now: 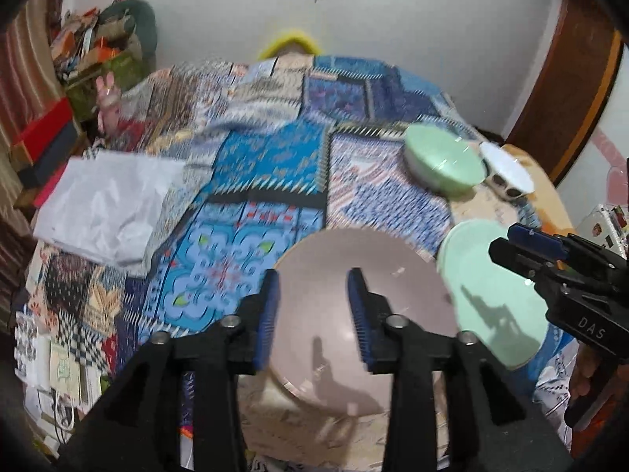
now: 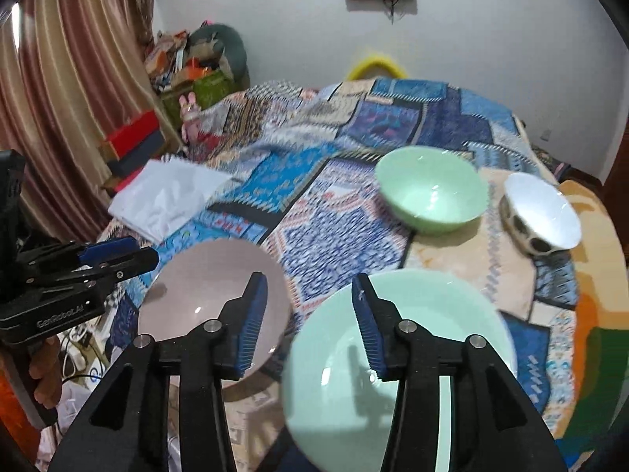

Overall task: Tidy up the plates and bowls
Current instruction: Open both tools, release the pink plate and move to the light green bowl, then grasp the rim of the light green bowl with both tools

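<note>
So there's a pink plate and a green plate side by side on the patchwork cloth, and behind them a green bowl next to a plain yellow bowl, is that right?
Not quite. The bowl beside the green bowl is white inside with a dark-patterned outside, not yellow; the right wrist view shows it. The pink plate and green plate are as said.

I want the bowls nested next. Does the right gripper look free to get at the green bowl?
Probably yes. The right gripper is open and holds nothing, and the green bowl sits upright beyond the green plate with only bare quilt between. The white bowl stands beside it, apart.
</note>
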`<state>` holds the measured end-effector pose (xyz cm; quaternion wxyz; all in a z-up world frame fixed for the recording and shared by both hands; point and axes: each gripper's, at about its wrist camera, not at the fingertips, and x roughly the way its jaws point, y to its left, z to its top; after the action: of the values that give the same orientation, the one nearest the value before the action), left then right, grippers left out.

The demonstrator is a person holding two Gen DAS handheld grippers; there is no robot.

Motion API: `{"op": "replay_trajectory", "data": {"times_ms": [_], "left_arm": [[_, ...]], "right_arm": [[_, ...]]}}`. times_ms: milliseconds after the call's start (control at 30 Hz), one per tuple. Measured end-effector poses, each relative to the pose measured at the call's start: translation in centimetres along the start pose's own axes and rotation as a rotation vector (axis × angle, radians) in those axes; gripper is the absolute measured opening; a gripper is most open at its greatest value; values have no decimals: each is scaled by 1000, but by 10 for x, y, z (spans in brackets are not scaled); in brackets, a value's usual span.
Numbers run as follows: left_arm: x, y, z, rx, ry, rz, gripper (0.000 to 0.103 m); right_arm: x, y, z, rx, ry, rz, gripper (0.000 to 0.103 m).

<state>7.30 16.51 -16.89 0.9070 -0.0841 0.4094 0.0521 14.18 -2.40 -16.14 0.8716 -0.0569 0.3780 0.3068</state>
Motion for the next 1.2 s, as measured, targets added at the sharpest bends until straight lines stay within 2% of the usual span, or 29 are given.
{"op": "replay_trajectory", "data": {"times_ms": [100, 167, 333, 367, 633, 833, 1100, 1200], "left_arm": [[-9, -18, 12, 36, -50, -5, 52], [-11, -29, 19, 55, -74, -11, 59], [-11, -58, 40, 90, -127, -24, 86], [-8, -64, 45, 98, -136, -26, 87], [27, -97, 74, 141, -119, -50, 92], [70, -110, 93, 148, -60, -73, 92], [141, -113, 119, 124, 44, -80, 92], [161, -113, 126, 126, 68, -76, 92]], "right_arm": [[-11, -15, 6, 17, -33, -15, 44], [-17, -24, 9, 30, -53, -27, 50], [-28, -55, 17, 58, -101, -81, 52], [-29, -63, 19, 73, -108, -90, 55], [-22, -113, 26, 144, -112, -150, 66], [-2, -138, 31, 186, -84, -159, 67], [37, -154, 37, 183, -44, -163, 67], [52, -163, 40, 205, -19, -124, 56]]}}
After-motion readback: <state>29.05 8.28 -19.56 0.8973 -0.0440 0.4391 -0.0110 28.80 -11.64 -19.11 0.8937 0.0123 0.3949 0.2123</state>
